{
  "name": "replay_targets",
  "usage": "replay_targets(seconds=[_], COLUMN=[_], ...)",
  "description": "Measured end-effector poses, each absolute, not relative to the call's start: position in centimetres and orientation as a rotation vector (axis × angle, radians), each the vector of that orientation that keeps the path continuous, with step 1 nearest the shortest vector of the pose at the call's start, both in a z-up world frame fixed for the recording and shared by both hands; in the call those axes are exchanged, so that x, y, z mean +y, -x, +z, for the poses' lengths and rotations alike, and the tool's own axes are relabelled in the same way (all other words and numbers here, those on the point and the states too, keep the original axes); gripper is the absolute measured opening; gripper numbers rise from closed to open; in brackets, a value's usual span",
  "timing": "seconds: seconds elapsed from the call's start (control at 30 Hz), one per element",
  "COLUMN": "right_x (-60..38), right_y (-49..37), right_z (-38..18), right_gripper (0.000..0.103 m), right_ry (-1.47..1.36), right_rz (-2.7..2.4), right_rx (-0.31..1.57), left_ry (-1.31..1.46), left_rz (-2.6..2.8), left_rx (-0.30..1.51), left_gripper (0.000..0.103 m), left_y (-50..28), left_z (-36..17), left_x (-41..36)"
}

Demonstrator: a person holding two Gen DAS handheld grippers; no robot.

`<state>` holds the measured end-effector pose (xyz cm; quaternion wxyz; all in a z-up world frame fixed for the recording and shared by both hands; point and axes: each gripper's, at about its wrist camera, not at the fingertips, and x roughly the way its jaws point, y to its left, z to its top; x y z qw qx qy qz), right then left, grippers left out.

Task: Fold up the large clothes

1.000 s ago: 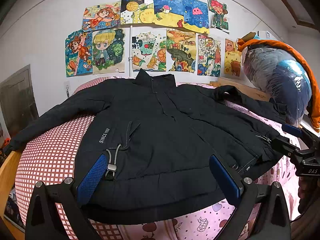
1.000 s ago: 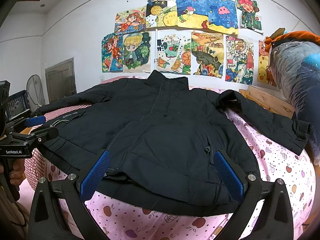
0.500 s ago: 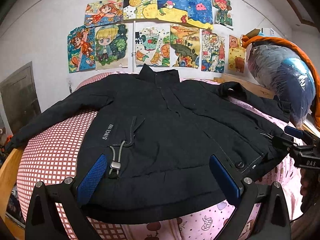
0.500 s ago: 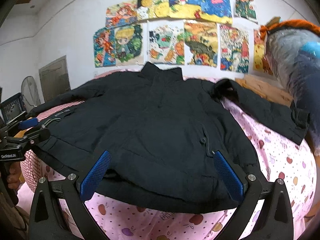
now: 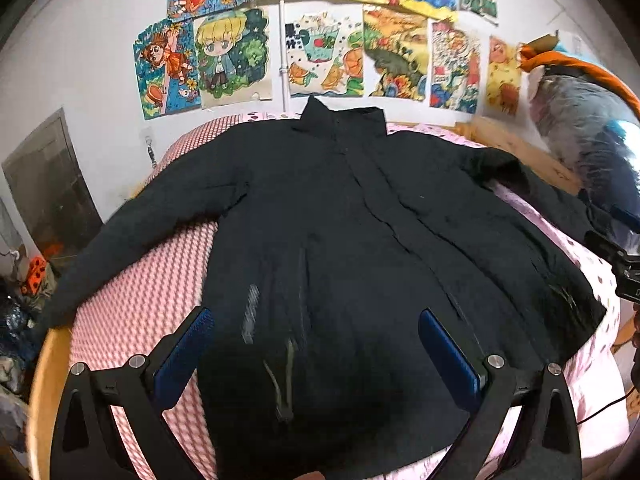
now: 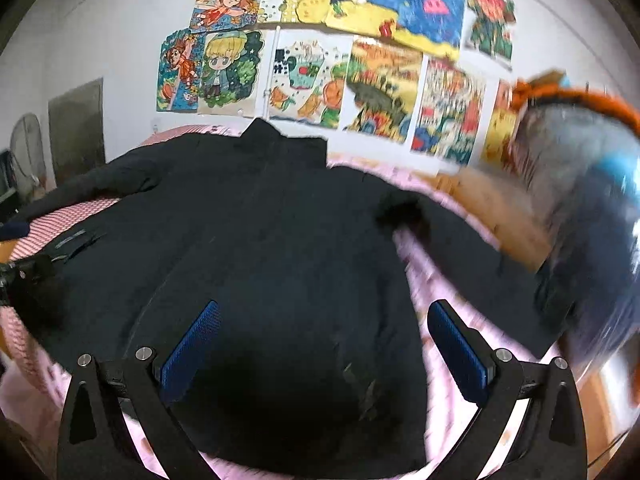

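Observation:
A large black jacket (image 5: 360,248) lies spread front-up on the bed, collar toward the wall, both sleeves stretched out sideways. It also shows in the right wrist view (image 6: 272,248). My left gripper (image 5: 316,352) is open and empty, above the jacket's lower left hem. My right gripper (image 6: 324,344) is open and empty, above the lower right hem. The right gripper shows at the right edge of the left wrist view (image 5: 624,268). The left gripper shows at the left edge of the right wrist view (image 6: 24,272).
The bed has a pink checked cover (image 5: 152,288) on the left and a pink printed sheet (image 5: 600,392) on the right, with a wooden frame (image 5: 520,152). A plastic-wrapped bundle (image 5: 592,148) stands at the right. Drawings (image 5: 320,52) cover the wall.
Both grippers have risen and tilted down over the jacket's hem. The views are blurred from motion. The jacket has not moved.

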<state>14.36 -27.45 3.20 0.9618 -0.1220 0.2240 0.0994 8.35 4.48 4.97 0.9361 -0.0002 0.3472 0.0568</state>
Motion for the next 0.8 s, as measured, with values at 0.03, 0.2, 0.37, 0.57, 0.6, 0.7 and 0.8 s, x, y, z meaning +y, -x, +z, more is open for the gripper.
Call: replay_targets(seconds=[0.03, 0.2, 0.37, 0.57, 0.6, 0.7, 0.8], right_x=[-27.3, -28.0, -28.8, -26.9, -26.6, -25.7, -25.8], right_y=[-15.3, -22.4, -28.8, -32.9, -33.2, -33.5, -34.4], right_z=[3.8, 4.2, 3.0, 3.0, 3.2, 3.0, 2.8], right_gripper=[0.102, 0.102, 0.102, 0.102, 0.102, 0.102, 0.102], right_ry=[0.257, 0.148, 0.087, 0.188, 0.232, 0.386, 0.418], right_rz=[0.192, 0.185, 0.05, 0.003, 0.005, 0.001, -0.005], right_rx=[0.467, 0.701, 0.804, 0.638, 0.599, 0.478, 0.461], left_ry=[-0.002, -0.035, -0.082, -0.014, -0.011, 0.007, 0.018], left_rz=[0.126, 0.155, 0.181, 0.15, 0.142, 0.123, 0.131], left_rx=[0.727, 0.796, 0.828, 0.794, 0.791, 0.79, 0.804], left_gripper=[0.103, 0.103, 0.103, 0.103, 0.103, 0.103, 0.103], left_y=[-9.5, -15.3, -21.8, -29.1, -30.0, -32.8, -35.0], left_z=[5.7, 7.2, 6.9, 6.3, 6.2, 5.7, 4.9], left_x=[4.7, 5.2, 4.8, 4.0, 3.8, 3.4, 2.9])
